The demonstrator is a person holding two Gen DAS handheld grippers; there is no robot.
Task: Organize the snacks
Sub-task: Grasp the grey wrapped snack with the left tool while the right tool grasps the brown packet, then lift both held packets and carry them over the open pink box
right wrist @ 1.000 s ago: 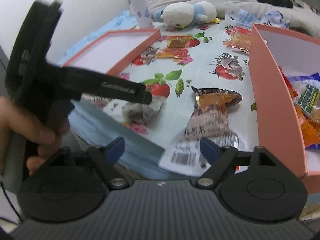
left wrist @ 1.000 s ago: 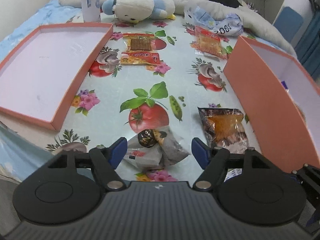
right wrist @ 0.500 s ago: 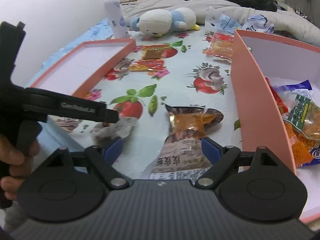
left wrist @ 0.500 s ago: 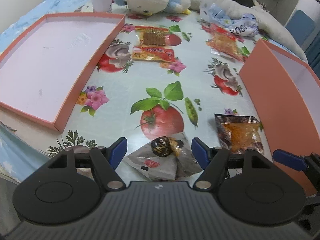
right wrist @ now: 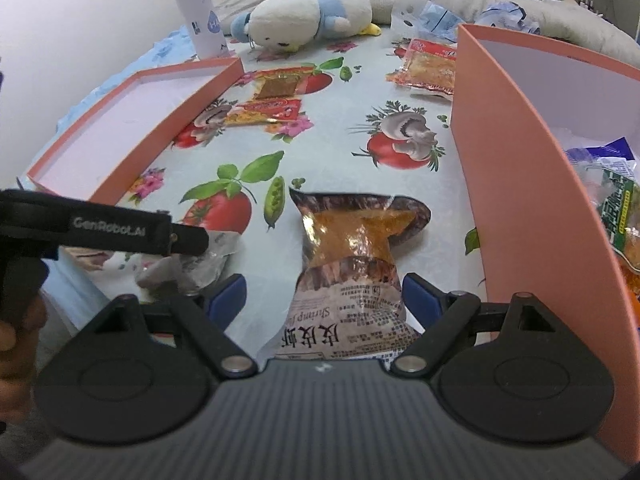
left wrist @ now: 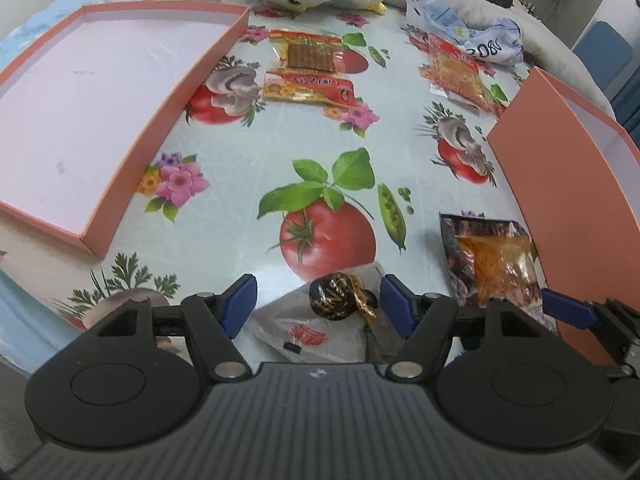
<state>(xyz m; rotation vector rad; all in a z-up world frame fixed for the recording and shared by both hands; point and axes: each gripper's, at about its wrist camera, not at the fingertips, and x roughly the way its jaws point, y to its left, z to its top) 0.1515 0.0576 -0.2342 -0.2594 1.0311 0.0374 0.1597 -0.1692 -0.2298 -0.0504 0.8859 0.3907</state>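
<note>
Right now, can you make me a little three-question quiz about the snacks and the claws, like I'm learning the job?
1. True or false: the left claw is already squeezing the grey packet.
2. Which snack lies between the right claw's fingers? A) the brown shrimp snack bag B) the red packet by the plush toy C) the spray can
3. Fill in: the tall pink box already holds ____, while the flat pink lid holds nothing.

Key: 1 false, its fingers stand apart on either side of it. 2 A. 3 snacks.
</note>
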